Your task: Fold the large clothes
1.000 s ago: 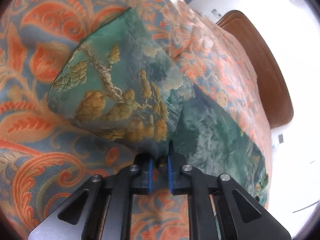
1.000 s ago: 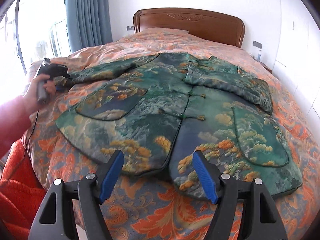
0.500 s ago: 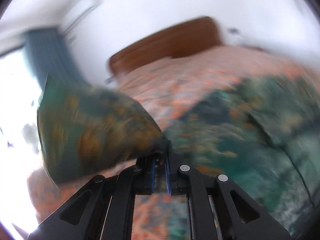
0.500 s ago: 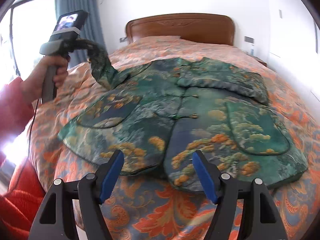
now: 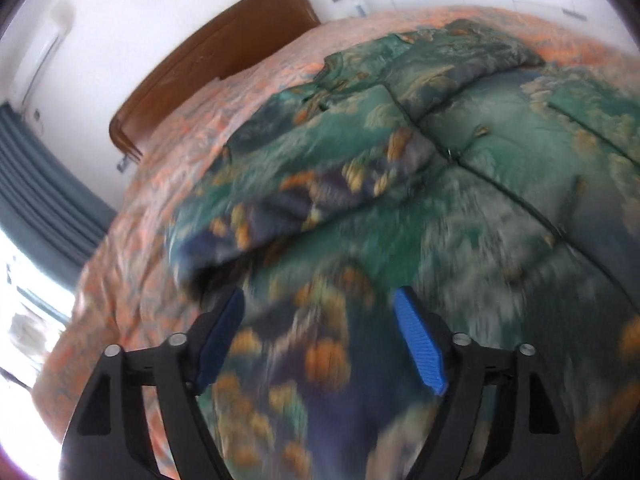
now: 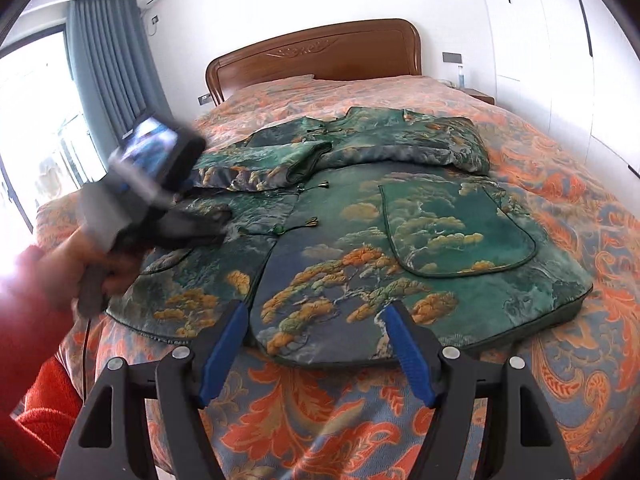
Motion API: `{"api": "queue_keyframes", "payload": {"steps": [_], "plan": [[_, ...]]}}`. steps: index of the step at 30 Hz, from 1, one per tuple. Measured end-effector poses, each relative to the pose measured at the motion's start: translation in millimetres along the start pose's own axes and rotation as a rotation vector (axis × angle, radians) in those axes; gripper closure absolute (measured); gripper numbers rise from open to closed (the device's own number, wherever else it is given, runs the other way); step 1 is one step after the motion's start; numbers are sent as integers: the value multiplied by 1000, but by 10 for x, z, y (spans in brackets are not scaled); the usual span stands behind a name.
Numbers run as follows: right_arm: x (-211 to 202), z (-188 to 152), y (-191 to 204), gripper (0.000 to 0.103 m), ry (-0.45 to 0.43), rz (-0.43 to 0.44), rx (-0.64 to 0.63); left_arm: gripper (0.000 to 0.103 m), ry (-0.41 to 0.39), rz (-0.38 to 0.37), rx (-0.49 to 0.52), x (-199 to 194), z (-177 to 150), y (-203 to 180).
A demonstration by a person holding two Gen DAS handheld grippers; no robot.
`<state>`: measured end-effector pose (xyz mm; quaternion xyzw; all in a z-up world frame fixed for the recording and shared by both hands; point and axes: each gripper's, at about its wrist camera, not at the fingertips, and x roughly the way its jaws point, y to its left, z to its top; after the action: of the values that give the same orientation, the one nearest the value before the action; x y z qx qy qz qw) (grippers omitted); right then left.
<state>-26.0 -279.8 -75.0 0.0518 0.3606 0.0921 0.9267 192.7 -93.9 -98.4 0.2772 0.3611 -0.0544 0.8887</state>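
A green padded jacket with gold tree patterns lies flat on the bed, front up. Both sleeves are folded across its chest: the left sleeve and the right sleeve. My left gripper is open and empty, just above the jacket's left front, with the folded left sleeve lying ahead of it. It shows blurred in the right wrist view. My right gripper is open and empty above the jacket's bottom hem.
The bed has an orange and blue floral cover and a brown wooden headboard. Blue curtains and a bright window are at the left. White wardrobes stand at the right. My red-sleeved arm is at the left edge.
My left gripper carried the left sleeve up and over onto the jacket's chest, then opened and let it go. The right gripper stayed open and moved closer to the hem.
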Motion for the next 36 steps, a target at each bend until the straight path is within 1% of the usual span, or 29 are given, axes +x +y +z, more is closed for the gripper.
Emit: {"api": "queue_keyframes", "payload": {"steps": [1, 2, 4, 7, 9, 12, 16, 17, 18, 19, 20, 21, 22, 23, 25, 26, 28, 30, 31, 33, 36], "plan": [[39, 57, -10, 30, 5, 7, 5, 15, -6, -11, -29, -49, -65, 56], [70, 121, -15, 30, 6, 17, 10, 15, -9, -12, -53, -90, -127, 92], [161, 306, -34, 30, 10, 71, 39, 15, -10, -4, -98, -117, -241, 154], [477, 730, -119, 30, 56, 218, 169, 15, -1, -6, -188, -131, -388, 226], [852, 1017, -180, 30, 114, 308, 277, 15, 10, -25, -263, -139, -465, 294], [1496, 1352, -249, 30, 189, 364, 381, 15, 20, -54, -335, -153, -565, 375], [2219, 1585, -281, 30, 253, 359, 468, 15, 27, -80, -386, -172, -691, 397], [2319, 1601, -291, 30, 256, 347, 478, 15, 28, -82, -390, -168, -715, 392], [2440, 1604, -293, 33, 268, 322, 489, 15, 30, -85, -395, -169, -737, 389], [2530, 1591, -289, 46, 282, 302, 506, 15, 32, -88, -400, -172, -760, 393], [2575, 1589, -284, 57, 291, 301, 518, 15, 32, -91, -404, -183, -782, 398], [2616, 1589, -258, 75, 314, 324, 525, 15, 29, -95, -408, -188, -794, 399], [2604, 1591, -197, 80, 334, 325, 508, 15, 28, -98, -411, -204, -803, 409], [2549, 1610, -148, 85, 323, 313, 476, 16, 26, -100, -415, -212, -805, 415], [2426, 1750, -23, 87, 290, 322, 388, 16, 27, -110, -433, -227, -784, 441], [2338, 1857, 28, 87, 256, 308, 339, 16, 28, -118, -442, -231, -768, 452], [2181, 2148, 86, 87, 151, 255, 240, 16, 26, -138, -459, -253, -730, 482], [2183, 2406, 44, 87, 85, 208, 194, 16, 15, -139, -460, -299, -685, 490], [2249, 2521, 8, 87, 73, 187, 183, 16, 8, -137, -455, -325, -660, 494], [2440, 2652, -67, 87, 76, 149, 175, 16, 1, -136, -448, -355, -627, 488], [2824, 2678, -111, 87, 113, 89, 156, 16, 11, -139, -427, -375, -578, 465]]}}
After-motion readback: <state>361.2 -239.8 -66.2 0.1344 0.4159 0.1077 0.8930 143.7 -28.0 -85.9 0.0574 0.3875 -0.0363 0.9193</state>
